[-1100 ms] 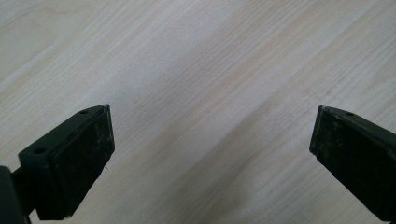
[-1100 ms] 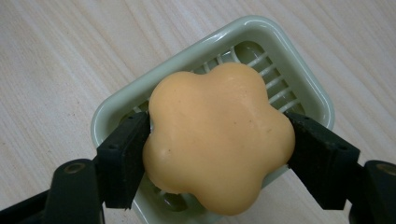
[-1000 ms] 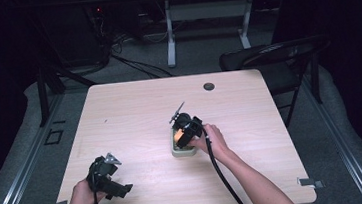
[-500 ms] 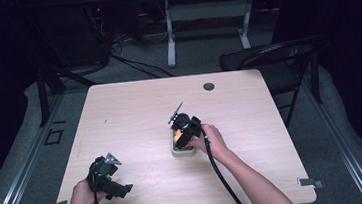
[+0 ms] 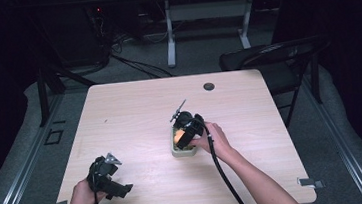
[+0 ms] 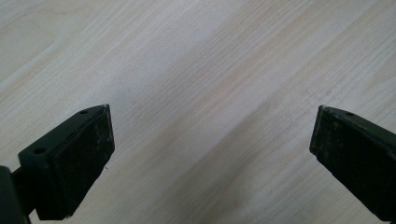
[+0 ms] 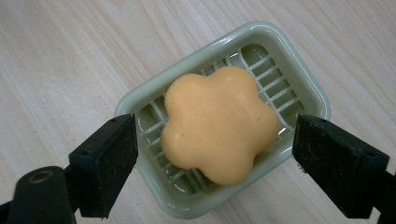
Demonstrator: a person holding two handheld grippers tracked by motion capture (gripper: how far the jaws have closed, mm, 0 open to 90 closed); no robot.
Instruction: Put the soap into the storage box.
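Two wide-open grippers work over a pale woodgrain table (image 5: 134, 111) in a dark room: between the right gripper's (image 7: 215, 154) jaws, a glossy flower-shaped orange soap (image 7: 219, 123) lies in a ribbed green soap dish (image 7: 303, 88); the left gripper (image 6: 210, 144) frames bare wood.

The tabletop (image 5: 134, 111) is evenly lit from above, while the surrounding room falls into deep darkness. The high view is soft and slightly grainy. In the right gripper view the soap dish (image 7: 299, 77) shows small glints (its glossy rim), with faint, soft shadows beneath the tongs.
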